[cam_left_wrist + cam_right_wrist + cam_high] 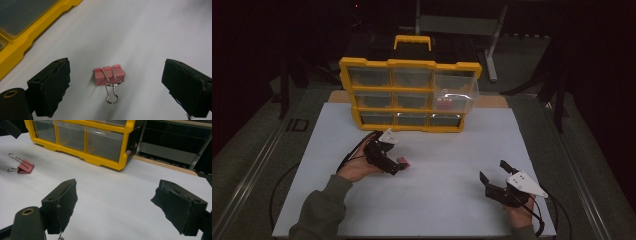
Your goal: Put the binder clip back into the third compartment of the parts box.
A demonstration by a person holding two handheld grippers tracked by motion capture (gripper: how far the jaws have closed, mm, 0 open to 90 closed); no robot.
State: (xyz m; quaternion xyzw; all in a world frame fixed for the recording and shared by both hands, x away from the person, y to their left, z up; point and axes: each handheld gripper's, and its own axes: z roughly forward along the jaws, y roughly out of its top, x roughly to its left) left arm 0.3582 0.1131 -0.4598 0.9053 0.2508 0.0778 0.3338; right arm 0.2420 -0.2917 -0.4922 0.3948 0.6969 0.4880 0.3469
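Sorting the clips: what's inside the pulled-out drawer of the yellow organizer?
The pulled-out drawer of the yellow organizer holds something small and red, seen through its clear wall. Glare and blur hide what it is and whether more lies beside it.

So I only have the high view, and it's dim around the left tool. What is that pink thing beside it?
Observer: A pink binder clip, lying flat on the white table with its wire handles toward the left tool.
Operator: Is the tool gripping it?
Observer: No. In the left gripper view the jaws stand wide apart, the clip between them and untouched.
Operator: And the right tool?
Observer: The right tool has open jaws with nothing between them, facing the yellow drawer organizer.
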